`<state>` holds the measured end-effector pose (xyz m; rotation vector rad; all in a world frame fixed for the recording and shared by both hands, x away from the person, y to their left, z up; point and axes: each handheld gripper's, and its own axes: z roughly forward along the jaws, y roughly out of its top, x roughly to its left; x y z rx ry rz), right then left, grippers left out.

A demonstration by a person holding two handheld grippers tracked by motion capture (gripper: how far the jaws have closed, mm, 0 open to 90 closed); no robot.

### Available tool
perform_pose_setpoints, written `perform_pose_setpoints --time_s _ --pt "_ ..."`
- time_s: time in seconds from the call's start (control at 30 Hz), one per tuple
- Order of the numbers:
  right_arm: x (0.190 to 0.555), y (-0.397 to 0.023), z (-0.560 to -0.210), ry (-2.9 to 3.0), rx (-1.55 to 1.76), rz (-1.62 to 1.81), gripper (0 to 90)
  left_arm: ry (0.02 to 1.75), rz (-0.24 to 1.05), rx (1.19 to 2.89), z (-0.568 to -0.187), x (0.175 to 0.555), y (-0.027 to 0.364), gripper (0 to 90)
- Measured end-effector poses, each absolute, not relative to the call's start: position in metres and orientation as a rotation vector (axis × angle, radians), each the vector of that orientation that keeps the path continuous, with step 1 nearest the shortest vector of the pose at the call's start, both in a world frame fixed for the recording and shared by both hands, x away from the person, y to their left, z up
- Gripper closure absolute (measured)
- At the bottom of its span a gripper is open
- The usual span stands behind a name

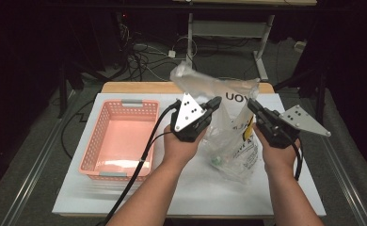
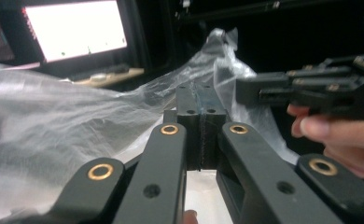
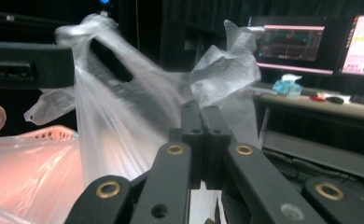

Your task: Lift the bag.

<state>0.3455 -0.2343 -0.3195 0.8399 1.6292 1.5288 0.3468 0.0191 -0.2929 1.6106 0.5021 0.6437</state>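
Both tongs held one clear plastic bag between them, just right of centre in the high view, above the white surface.

Left tongs — jaws pressed together, pinching the bag's film at its upper left edge; in the left gripper view the crinkled film spread away to the left of the closed tips. Right tongs — also pressed together, pinching the bag's upper right edge; in the right gripper view a tuft of film stood up just behind the tips.

Key relation: the bag hung between the two sets of tongs, its long axis running from the pinched top, in the upper middle of the frame, down toward the lower middle, where its bottom sagged near or on the surface — contact could not be told. Something small and greenish sat low inside, with yellow and black print on the film.

The pink basket lay in the left half of the frame, apart from the bag, nearer the left hand than the right hand. Judged: any carry to the basket would go leftward, left hand leading.
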Motion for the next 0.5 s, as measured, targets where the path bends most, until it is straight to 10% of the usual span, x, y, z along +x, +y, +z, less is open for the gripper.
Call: perform_pose_setpoints --time_s 0.5 --pt "0.377 -0.234 -0.299 1.623 0.878 1.523 90.0 0.418 0.735 1.569 -0.225 0.348 0.011 88.5"
